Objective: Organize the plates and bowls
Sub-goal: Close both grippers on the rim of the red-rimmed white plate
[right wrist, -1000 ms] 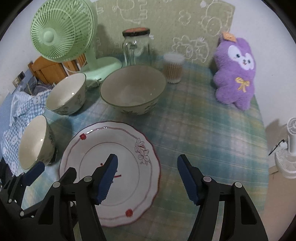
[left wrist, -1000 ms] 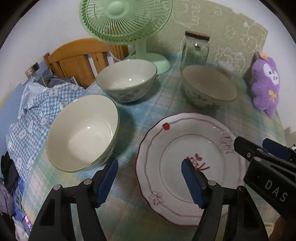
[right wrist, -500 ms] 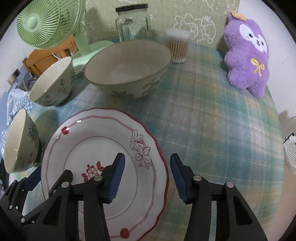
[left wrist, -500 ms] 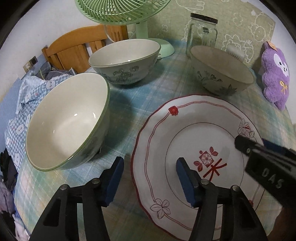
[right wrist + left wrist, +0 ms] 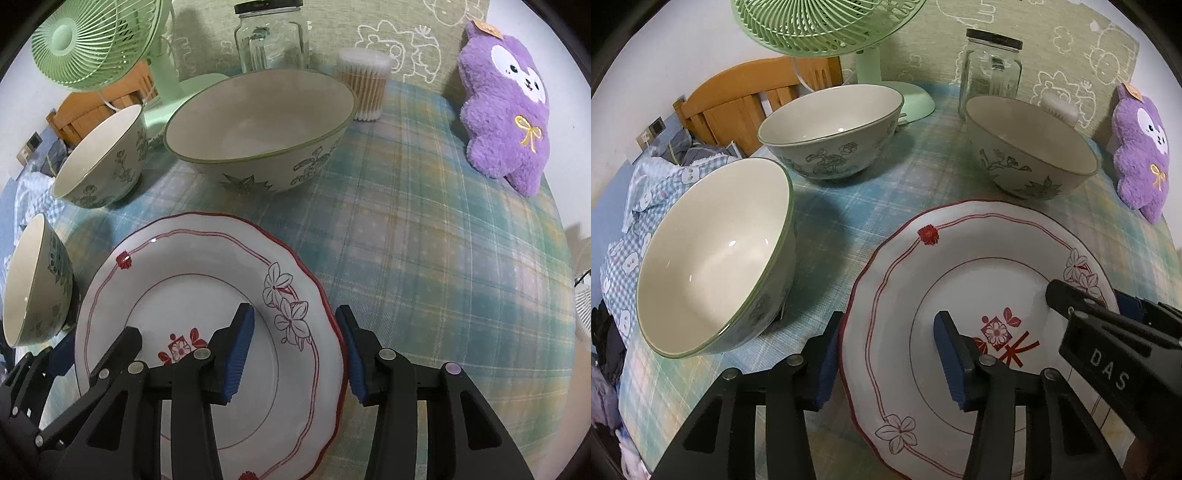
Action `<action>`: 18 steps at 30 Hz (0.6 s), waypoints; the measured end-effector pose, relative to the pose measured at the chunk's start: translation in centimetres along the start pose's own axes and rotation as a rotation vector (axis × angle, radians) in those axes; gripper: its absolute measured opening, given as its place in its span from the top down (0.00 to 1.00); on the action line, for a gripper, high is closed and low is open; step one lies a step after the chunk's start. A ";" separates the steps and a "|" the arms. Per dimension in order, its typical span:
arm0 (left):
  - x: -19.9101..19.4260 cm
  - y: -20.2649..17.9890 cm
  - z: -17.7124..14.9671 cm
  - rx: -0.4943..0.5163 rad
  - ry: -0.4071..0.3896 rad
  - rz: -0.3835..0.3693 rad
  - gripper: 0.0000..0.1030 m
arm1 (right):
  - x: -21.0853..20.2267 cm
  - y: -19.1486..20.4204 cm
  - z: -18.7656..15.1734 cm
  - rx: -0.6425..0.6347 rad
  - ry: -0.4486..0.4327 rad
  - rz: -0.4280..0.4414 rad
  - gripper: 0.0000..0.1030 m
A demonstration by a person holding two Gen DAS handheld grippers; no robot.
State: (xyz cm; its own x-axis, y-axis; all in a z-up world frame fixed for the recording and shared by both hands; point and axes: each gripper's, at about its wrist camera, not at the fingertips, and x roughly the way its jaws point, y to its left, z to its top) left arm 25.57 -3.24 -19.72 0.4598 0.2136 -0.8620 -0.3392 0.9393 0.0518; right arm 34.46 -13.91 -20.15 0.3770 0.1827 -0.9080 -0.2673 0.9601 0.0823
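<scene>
A white plate with red trim and flower prints (image 5: 979,280) (image 5: 207,295) lies on the plaid tablecloth in front of both grippers. My left gripper (image 5: 886,358) is open, its jaws straddling the plate's left rim. My right gripper (image 5: 295,350) is open, its jaws straddling the plate's right rim. Three cream bowls with green leaf prints stand around it: one at the near left (image 5: 713,254) (image 5: 33,284), one at the far left (image 5: 831,129) (image 5: 99,158), one at the far right (image 5: 1030,147) (image 5: 258,129).
A green desk fan (image 5: 827,26) (image 5: 96,40), a glass jar (image 5: 991,66) (image 5: 271,33), a tub of cotton swabs (image 5: 364,85) and a purple plush toy (image 5: 1141,147) (image 5: 506,99) stand at the back. A wooden chair (image 5: 738,103) and checked cloth (image 5: 639,206) lie left.
Both grippers have moved forward and lower toward the plate. Their jaws now straddle its left and right rims and have narrowed somewhat.
</scene>
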 end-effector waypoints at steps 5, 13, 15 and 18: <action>-0.1 0.0 -0.1 0.026 0.006 -0.002 0.54 | -0.3 -0.1 -0.4 0.014 0.022 -0.003 0.55; -0.6 -0.5 -0.8 0.038 0.009 -0.002 0.57 | -1.4 -0.7 -2.1 0.041 0.049 -0.024 0.55; -0.7 -0.6 -0.9 0.042 0.011 -0.006 0.59 | -1.6 -0.8 -2.4 0.039 0.049 -0.032 0.55; -1.1 -0.9 -0.9 0.053 0.011 -0.018 0.59 | -2.1 -1.3 -2.8 0.059 0.053 -0.037 0.55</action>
State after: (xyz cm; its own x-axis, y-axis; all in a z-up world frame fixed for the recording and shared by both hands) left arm 24.63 -4.58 -19.30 0.4561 0.1936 -0.8686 -0.2866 0.9560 0.0626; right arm 31.56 -16.13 -19.49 0.3374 0.1364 -0.9314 -0.2005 0.9772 0.0704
